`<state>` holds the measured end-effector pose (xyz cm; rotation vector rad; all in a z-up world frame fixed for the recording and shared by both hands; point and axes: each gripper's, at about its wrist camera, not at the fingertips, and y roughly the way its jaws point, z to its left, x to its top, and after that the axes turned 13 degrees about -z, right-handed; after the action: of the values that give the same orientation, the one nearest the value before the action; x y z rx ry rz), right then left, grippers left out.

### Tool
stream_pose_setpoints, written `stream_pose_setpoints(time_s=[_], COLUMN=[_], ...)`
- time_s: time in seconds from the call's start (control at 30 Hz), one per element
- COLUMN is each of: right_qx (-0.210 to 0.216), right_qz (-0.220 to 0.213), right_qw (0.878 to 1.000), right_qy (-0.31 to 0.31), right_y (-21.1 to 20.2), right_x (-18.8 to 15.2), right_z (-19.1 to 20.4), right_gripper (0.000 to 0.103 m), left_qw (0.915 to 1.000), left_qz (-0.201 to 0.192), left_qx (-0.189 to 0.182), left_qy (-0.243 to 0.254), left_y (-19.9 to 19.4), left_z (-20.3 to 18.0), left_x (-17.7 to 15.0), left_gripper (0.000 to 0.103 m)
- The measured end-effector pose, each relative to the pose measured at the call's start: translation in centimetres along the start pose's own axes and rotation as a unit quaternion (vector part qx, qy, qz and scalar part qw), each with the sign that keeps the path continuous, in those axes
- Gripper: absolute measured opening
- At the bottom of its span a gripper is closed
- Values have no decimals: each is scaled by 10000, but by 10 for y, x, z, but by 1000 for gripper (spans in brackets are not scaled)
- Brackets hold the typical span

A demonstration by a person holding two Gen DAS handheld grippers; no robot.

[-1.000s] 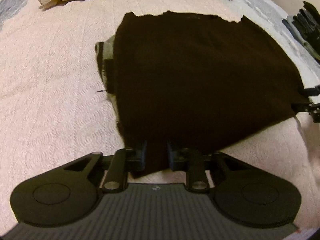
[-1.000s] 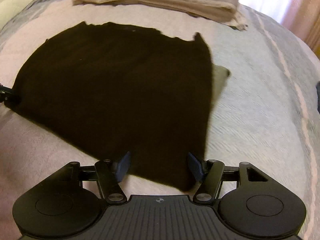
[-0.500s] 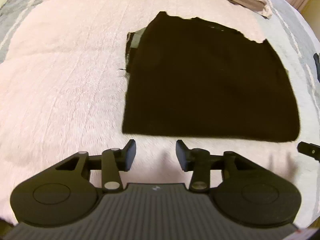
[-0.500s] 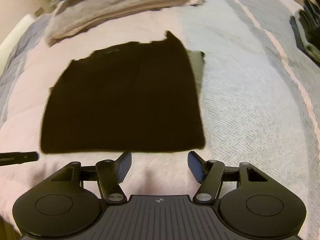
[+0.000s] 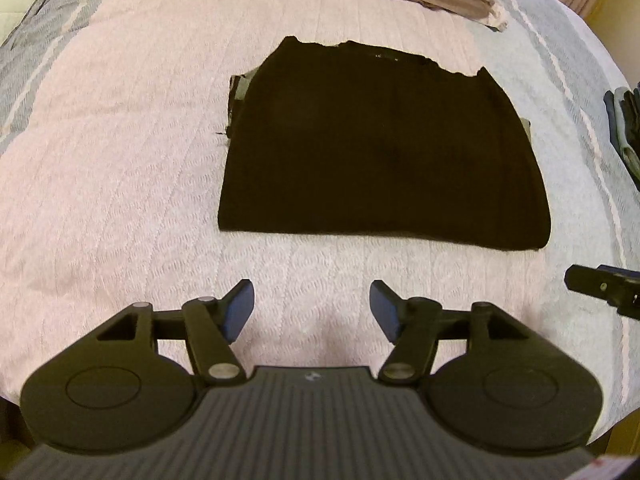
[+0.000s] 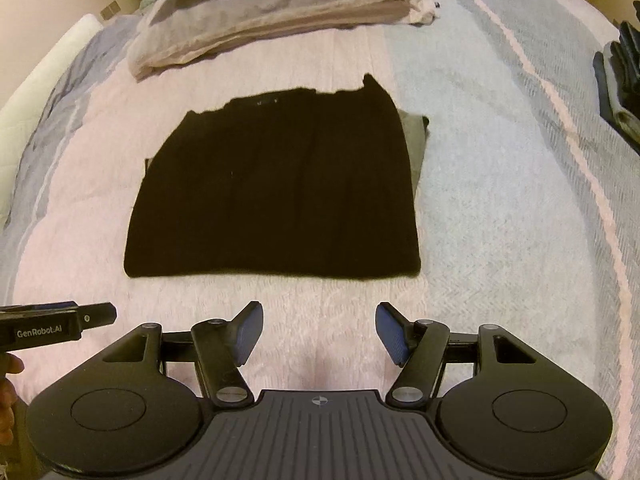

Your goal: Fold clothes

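left gripper [image 5: 310, 306]: fingers [image 5: 240, 308] spread wide, gripping nothing, hovering over bare bedspread just short of the garment's near edge.
right gripper [image 6: 319, 330]: pads [image 6: 390, 334] apart too, empty, hanging at the same near side; its tip is showing at 3 o'clock in the left view.
hand: a bit of a hand [image 6: 8, 392] is peeking in at 8 o'clock in the right view, behind the left tool.
black garment [image 5: 380, 148]: lying flat at 12 o'clock from both grippers, folded into a rough rectangle, near edge straight, far edge ragged; touching neither gripper.
grey underlayer [image 6: 416, 140]: some lighter fabric is sticking out from under the black piece at its right side, and a sliver at the left; can't tell if it's lining or another item.
bedspread [image 5: 100, 160]: pink and grey quilted, bearing everything.
folded beige stack [image 6: 264, 20]: sitting at 12 o'clock beyond the garment, apart from it.
dark items [image 6: 620, 76]: at 2 o'clock by the bed edge, too small to identify.
handling: looking soft, light, limp; probably sagging and sliding open if pinched at one point only.
grip spots: judging the two near corners best, one per gripper, pinching all layers together.
risk: layers shifting, grey piece slipping out.
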<state>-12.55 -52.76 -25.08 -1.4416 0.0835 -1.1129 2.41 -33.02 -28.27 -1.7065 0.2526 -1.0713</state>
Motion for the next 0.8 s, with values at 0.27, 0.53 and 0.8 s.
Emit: stream_pose_setpoints(time_s=[0.27,0.53,0.8], right_qx=[-16,-34,15], right_qz=[60,143,111], right_qw=[9999,9998,9999], right_qy=[-125,-146,-89], right_y=[1,8,13], right_x=[-6,-9,-2], right_z=[2,-2,-9], right_gripper=[60,60,60], left_qw=[9999,9997,9994], left_qz=[42,139,150], left_qx=[-19,16,74], left_qy=[108,199,290], left_y=[2,14,19], left_z=[-3,-10,-18], left_x=[-2,-2,5], left_gripper=[60,60,60])
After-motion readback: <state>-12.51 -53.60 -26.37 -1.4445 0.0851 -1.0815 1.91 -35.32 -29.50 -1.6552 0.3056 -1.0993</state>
